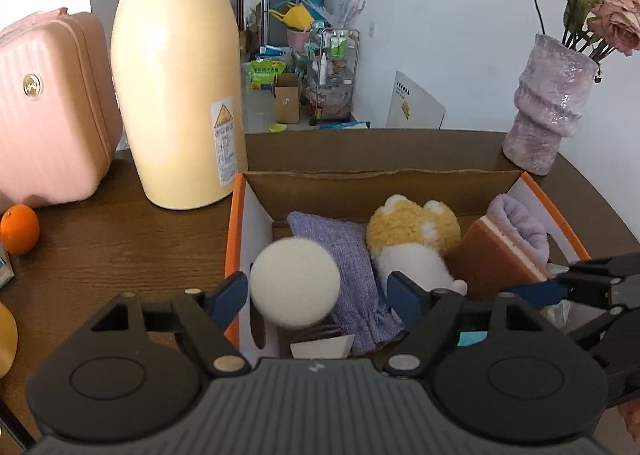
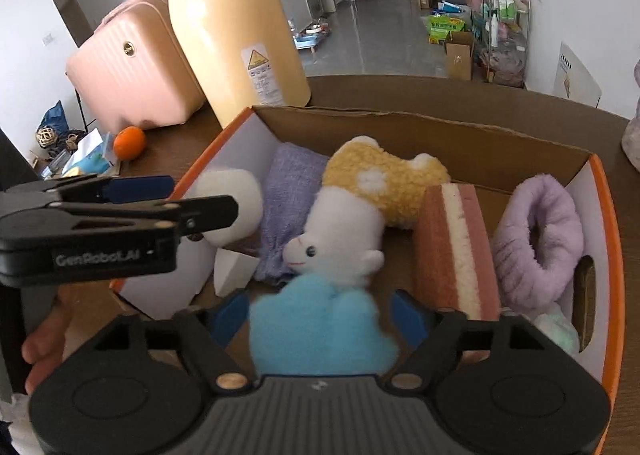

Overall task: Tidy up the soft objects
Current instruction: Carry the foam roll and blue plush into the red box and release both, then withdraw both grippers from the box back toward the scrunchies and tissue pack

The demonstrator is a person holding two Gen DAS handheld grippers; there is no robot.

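my left gripper (image 1: 316, 295) has its jaws spread wide, the white puff ball (image 1: 295, 281) sitting between them, touching the left pad and clear of the right; it is round, matte and felt-like, over the near left corner of the cardboard box (image 2: 440, 135). my right gripper (image 2: 322, 319) has its jaws apart around a fluffy blue plush (image 2: 320, 329), lumpy and cloud-shaped; whether they press it i cannot tell. inside the box a white and yellow stuffed toy (image 2: 352, 215) lies with its long axis running near-left to far-right, face toward me. left of it lies a knitted purple cloth (image 2: 288, 211); right of it a layered sponge (image 2: 456, 251) stands on edge, then a curled purple towel (image 2: 536, 243).
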